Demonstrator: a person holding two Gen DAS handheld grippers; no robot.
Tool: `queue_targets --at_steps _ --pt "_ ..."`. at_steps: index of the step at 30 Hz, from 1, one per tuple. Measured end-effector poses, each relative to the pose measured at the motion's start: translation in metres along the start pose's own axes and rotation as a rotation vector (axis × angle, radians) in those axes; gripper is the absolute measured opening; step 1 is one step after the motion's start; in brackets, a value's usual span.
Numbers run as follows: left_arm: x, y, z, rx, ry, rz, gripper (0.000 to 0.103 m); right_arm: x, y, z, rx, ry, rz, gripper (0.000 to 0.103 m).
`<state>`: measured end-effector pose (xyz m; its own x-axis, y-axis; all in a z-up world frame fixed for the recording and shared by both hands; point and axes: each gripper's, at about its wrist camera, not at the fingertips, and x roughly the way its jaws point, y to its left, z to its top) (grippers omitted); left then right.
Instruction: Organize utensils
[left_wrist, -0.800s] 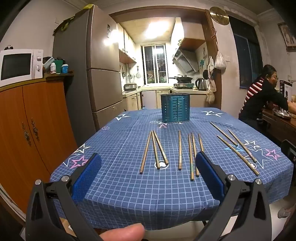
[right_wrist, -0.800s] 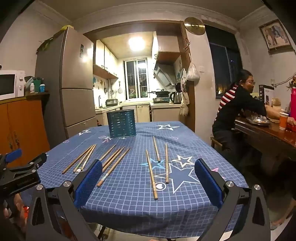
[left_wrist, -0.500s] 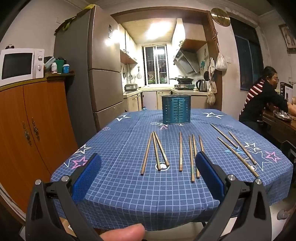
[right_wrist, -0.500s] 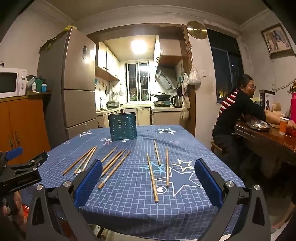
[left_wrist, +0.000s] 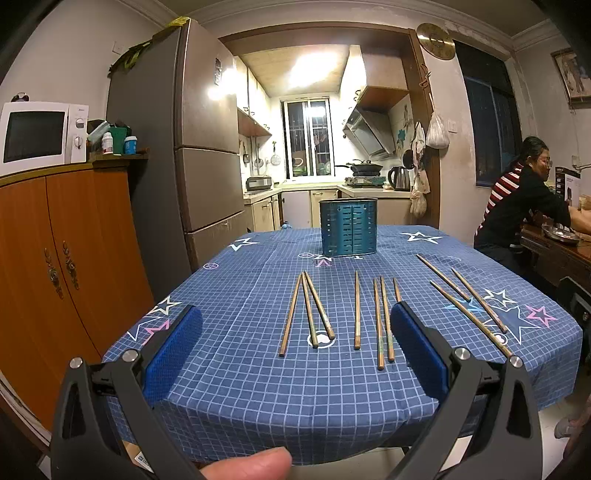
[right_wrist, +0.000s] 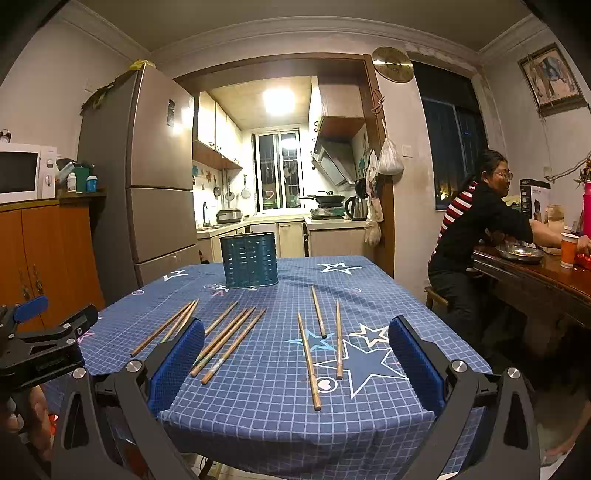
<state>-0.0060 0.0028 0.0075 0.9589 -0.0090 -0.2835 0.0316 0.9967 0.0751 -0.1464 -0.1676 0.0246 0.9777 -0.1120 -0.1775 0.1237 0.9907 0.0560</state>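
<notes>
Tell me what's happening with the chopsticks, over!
Left hand-held gripper and right hand-held gripper open, empty, short of the table. Chopsticks all loose on the cloth, holder behind them. Nothing in the way.

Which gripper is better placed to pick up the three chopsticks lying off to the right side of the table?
Probably the right gripper: open, and those three chopsticks lie between its fingers. For the left gripper, also open, they sit off to the right.
</notes>
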Motion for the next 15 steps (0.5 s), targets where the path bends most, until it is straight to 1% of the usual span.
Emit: queue_targets --at_steps 15 --pt "-0.0002 -0.0013 0.0001 -0.002 -0.002 -0.002 0.098 0.0004 0.0018 0.0003 -0.007 -0.002 0.002 0.100"
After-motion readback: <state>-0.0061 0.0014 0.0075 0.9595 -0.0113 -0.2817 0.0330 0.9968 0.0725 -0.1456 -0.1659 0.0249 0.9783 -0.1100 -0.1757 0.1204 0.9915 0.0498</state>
